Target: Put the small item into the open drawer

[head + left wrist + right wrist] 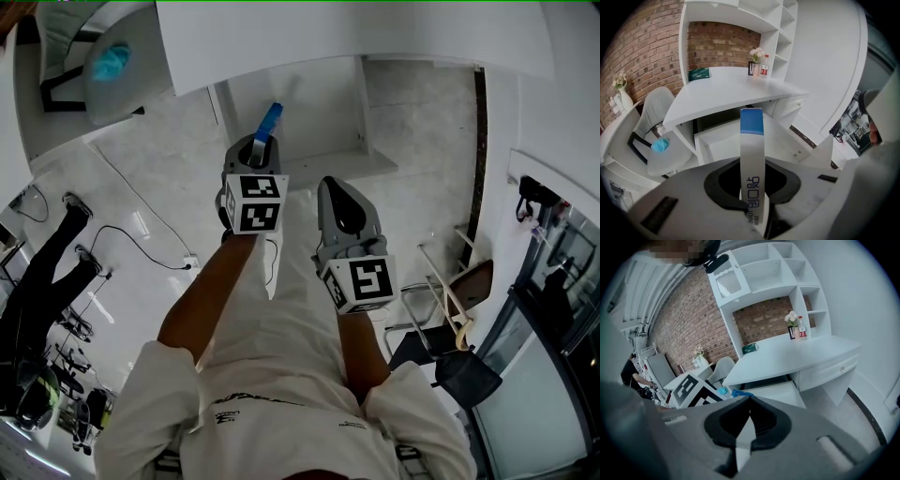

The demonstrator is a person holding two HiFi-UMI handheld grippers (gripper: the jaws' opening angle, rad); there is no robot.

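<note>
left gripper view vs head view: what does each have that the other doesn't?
Only the left gripper view: the brick wall. On the desktop, a green box, flowers and a bottle. Also the print on the small item.
Only the head view: the marker cubes, the person's forearms and a black cable on the floor.
Both: the left claw shut on the small item, blue end outward; the open drawer ahead; the chair with a blue thing on it.
</note>
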